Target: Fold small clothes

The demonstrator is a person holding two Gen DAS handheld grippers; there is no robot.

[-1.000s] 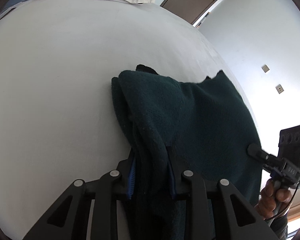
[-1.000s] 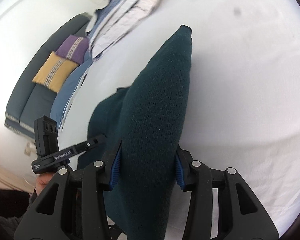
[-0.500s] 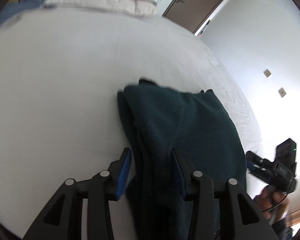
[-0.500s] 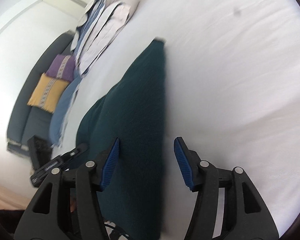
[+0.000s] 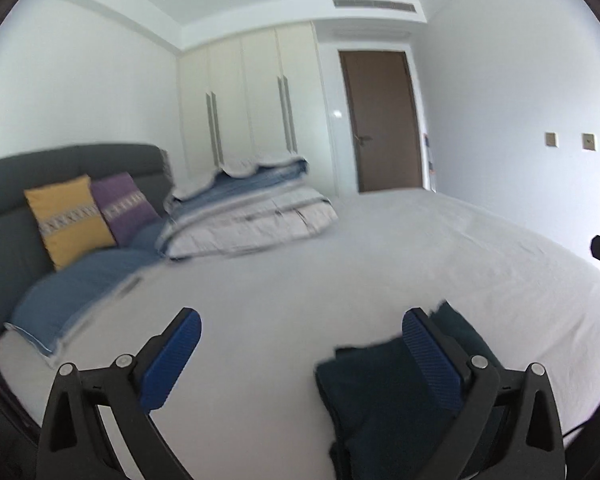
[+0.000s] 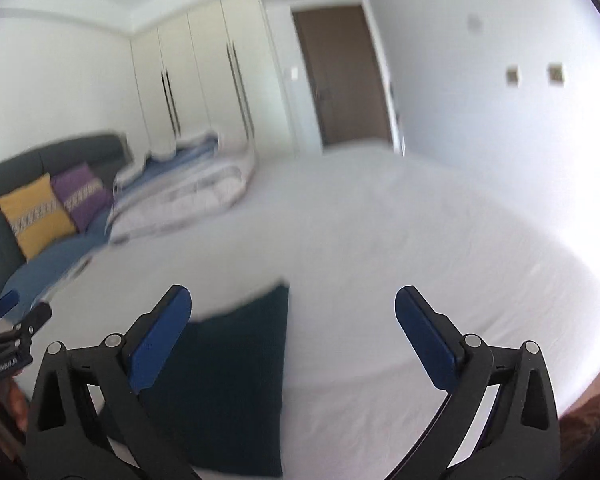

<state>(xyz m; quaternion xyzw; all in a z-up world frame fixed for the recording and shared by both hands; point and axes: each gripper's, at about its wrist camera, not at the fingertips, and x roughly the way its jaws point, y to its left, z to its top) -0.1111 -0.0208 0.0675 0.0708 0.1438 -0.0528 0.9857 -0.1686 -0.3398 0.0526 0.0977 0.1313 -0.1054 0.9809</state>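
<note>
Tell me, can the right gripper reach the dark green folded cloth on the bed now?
Probably yes. The right gripper is opening, nothing between its pads, and the cloth lies just below on the bed, uncovered.

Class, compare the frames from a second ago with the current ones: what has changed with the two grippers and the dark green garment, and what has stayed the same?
Both grippers let go: the left gripper and right gripper, earlier clamped on the dark green garment, are opening wide with nothing pressed between their pads, and both have lifted and tilted up to face the room. The garment stays folded on the white bed.
</note>
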